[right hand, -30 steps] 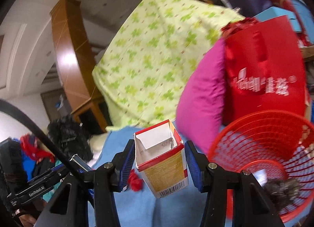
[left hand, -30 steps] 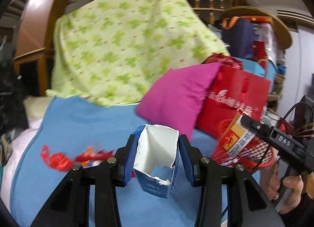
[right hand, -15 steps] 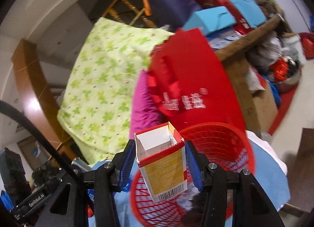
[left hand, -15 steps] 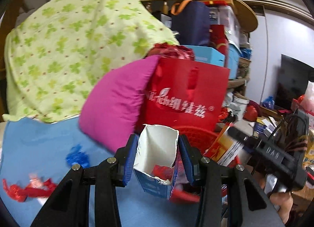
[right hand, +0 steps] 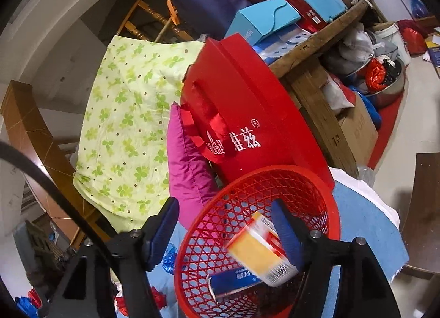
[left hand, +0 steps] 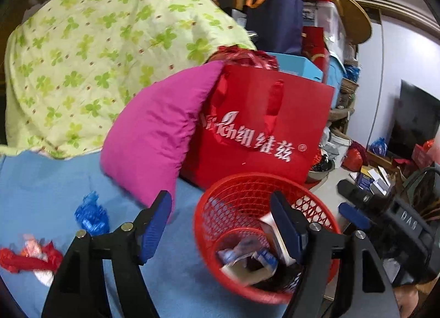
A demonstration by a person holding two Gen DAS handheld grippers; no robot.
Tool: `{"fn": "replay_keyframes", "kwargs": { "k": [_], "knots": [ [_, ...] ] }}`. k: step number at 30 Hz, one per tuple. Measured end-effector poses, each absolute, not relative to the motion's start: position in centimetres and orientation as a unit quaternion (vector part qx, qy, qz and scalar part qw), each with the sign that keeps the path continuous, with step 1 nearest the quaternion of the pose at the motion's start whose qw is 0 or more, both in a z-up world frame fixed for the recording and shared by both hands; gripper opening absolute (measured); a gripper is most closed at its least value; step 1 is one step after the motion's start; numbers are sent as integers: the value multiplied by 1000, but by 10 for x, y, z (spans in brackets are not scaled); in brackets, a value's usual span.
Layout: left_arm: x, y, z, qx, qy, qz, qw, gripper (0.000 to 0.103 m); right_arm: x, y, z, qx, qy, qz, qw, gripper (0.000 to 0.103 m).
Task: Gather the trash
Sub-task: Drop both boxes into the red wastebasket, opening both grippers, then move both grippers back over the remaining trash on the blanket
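Observation:
A red mesh basket [left hand: 233,194] [right hand: 275,183] stands on the blue cloth. My left gripper [left hand: 222,224] is open and empty over the basket's left rim. The blue and white carton [left hand: 247,263] lies in the basket. My right gripper [right hand: 225,230] is open above the basket. The yellow and red carton [right hand: 258,249] is blurred, falling inside the basket over the blue carton [right hand: 236,282]. A blue wrapper [left hand: 92,214] and a red wrapper [left hand: 27,257] lie on the cloth to the left.
A red paper bag [left hand: 261,131] and a pink cushion [left hand: 159,131] stand right behind the basket. A green clover quilt [left hand: 96,51] is piled at the back left. A cluttered wooden table [right hand: 316,51] and floor items are at right. The right gripper's body [left hand: 385,216] shows beside the basket.
Both grippers moved over the basket and opened. The blue and white carton dropped from the left gripper into the basket. The yellow carton left the right gripper and is falling in.

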State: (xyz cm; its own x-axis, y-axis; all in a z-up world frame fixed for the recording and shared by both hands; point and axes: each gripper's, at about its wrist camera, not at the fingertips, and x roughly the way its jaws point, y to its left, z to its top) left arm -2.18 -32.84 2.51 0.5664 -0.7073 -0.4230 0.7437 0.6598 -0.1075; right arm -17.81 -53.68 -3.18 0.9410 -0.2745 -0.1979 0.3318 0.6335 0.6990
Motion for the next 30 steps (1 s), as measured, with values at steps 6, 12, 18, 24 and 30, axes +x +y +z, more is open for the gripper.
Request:
{"fn": "replay_keyframes", "kwargs": {
  "k": [6,12,18,24,30],
  "knots": [
    [-14,-256,1,35,230,-361,903,77,-167,-507,-16,347,20,-138,927,73],
    [3,-154,-37,25,256,-271,927,78,-144,-445,3,270,7,-79,960,73],
    [34,-59,-59,-3,276,-168,946,78,-99,-389,2,245,40,-20,969,73],
    [63,-6,-81,-33,296,-110,948,78,-46,-345,-16,230,110,3,967,73],
    [76,-17,-105,38,319,-74,944,78,-1,-316,-41,233,190,16,954,73]
  ]
}}
